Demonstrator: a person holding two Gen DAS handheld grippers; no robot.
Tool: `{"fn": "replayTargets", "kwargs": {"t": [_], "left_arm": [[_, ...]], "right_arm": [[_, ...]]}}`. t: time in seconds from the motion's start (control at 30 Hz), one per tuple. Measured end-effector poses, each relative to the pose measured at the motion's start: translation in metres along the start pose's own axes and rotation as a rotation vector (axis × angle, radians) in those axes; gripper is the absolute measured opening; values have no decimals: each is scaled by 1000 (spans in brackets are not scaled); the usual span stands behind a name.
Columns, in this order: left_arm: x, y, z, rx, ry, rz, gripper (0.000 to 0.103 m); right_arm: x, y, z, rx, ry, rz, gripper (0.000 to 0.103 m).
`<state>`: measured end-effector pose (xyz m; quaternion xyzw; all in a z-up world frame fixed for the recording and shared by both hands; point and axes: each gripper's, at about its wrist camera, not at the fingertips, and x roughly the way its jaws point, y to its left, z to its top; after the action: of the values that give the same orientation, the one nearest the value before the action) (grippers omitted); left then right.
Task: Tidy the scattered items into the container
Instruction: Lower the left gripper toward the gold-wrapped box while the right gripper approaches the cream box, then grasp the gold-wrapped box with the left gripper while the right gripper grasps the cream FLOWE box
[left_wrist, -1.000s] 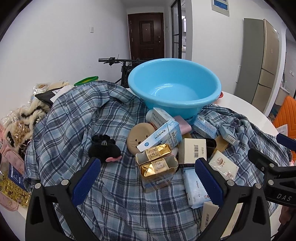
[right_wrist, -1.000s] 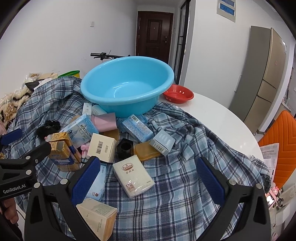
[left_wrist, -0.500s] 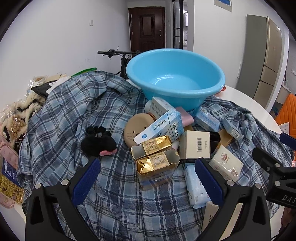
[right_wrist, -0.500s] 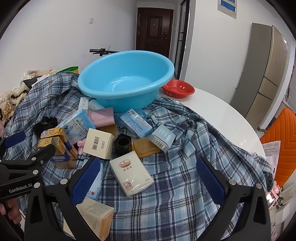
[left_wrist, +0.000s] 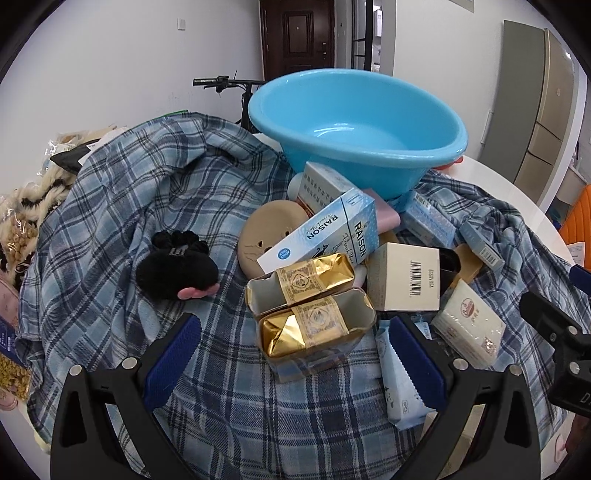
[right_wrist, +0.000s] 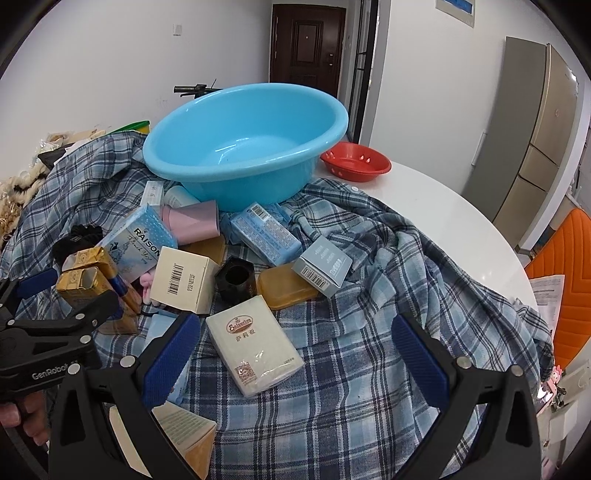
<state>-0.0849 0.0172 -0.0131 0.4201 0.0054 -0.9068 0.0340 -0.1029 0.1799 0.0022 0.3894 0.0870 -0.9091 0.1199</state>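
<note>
On the far left of the blue basin (left_wrist: 354, 125), and nearer to the camera, a black furry toy (left_wrist: 173, 267) lies alone on the plaid cloth (left_wrist: 122, 206). In front of the basin, the scattered items make one heap on this cloth: two gold foil packs (left_wrist: 314, 302) lie side by side, and the blue RAISON box (left_wrist: 325, 232) leans over them, between them and the basin. Just to the right of the gold packs stands a cream box with a barcode (left_wrist: 406, 280), and further right a white tissue pack (right_wrist: 255, 350) lies flat, nearer to the camera than a black cup (right_wrist: 236, 277) and a grey-blue box (right_wrist: 323, 266). The basin itself holds nothing; it stands at the back of the cloth. To its right a red bowl (right_wrist: 356, 166) stands on the bare white tabletop (right_wrist: 443, 214). The left gripper (left_wrist: 291, 362) hangs before the gold packs with its fingers (left_wrist: 173, 354) wide apart and nothing between them. The right gripper (right_wrist: 295, 362) hangs over the tissue pack, its fingers (right_wrist: 419, 354) also spread wide and holding nothing.
</note>
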Motion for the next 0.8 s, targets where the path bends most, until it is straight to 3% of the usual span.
{"fn": "replayTargets", "kwargs": {"t": [0.4,0.67,0.77,0.8], "left_arm": [[19,3,4,-21,29,-2,103],[13,4,3,-17,-12,-31,103],[11,5,2,-15,-19,-51,92],[12,4,1,-4,-20,-42,76]], "right_arm": [[9,-2,2,1,20,2,103],[6,-1,1,-6,16,7,103],[5,-1,0,-1,15,10,103],[5,-2,0,0,15,11,103]]}}
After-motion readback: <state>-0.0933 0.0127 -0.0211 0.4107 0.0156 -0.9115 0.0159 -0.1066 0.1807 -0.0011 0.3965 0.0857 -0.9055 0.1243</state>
